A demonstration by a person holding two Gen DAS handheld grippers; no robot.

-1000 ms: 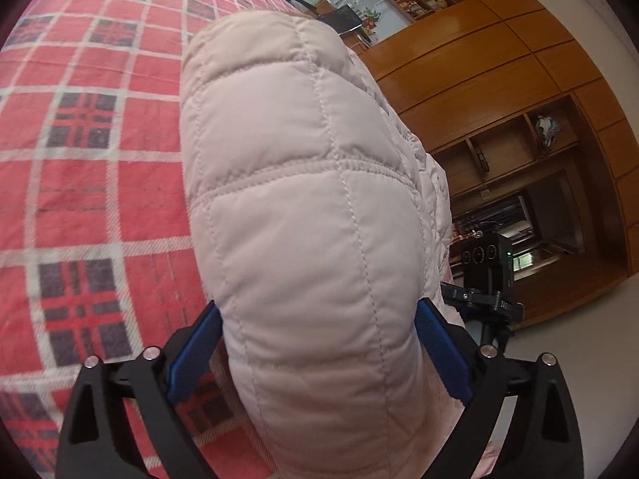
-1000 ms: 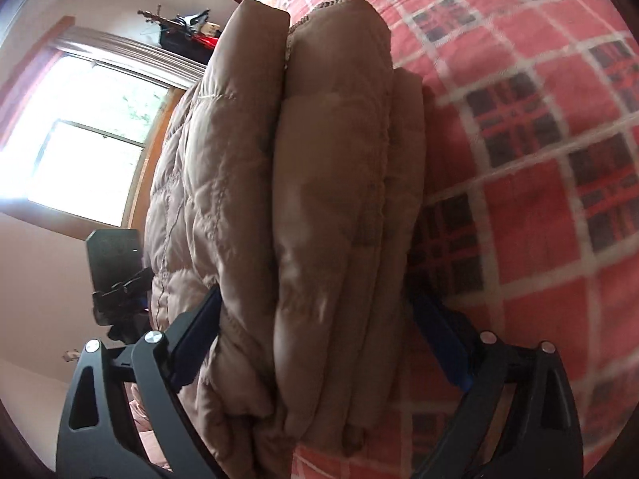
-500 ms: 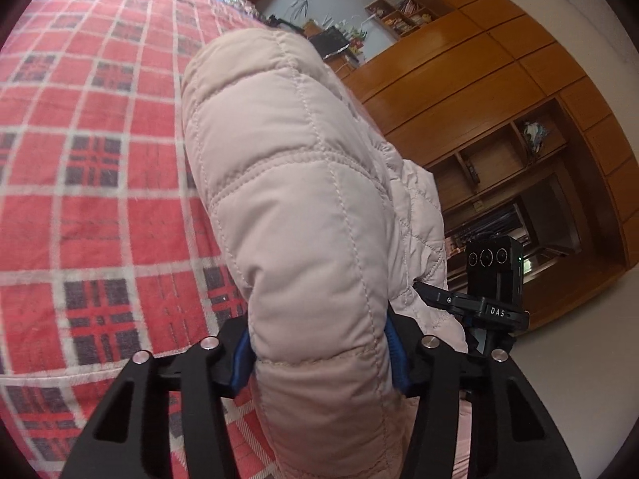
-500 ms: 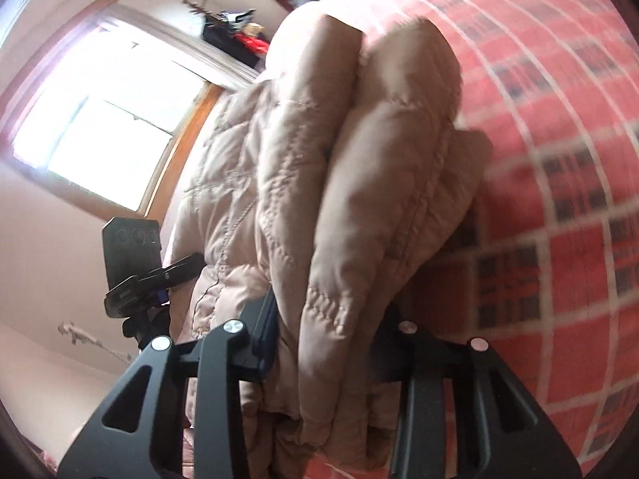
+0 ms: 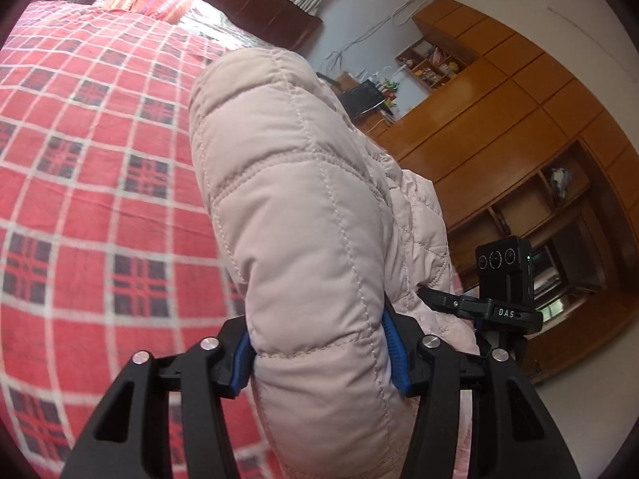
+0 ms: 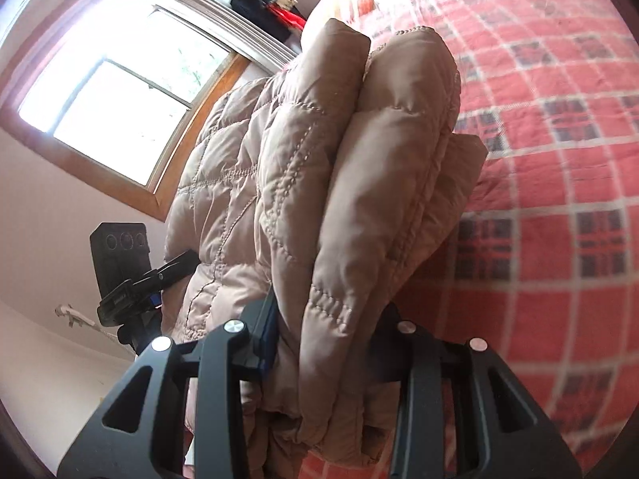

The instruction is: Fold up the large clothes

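Left tool [image 5: 319, 353] and right tool [image 6: 323, 339] each clamped on thick quilted jacket [image 5: 295, 207] folds over bed [image 5: 92, 183]; bulky padding may slip, undoing layers.

Bright window [image 6: 116, 92] glare, perhaps slight blur

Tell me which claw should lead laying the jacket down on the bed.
Probably the right claw: it pinches several stacked layers of the jacket, so it controls the bulk. The left claw holds one puffy fold. Both are shut over the plaid bedspread.
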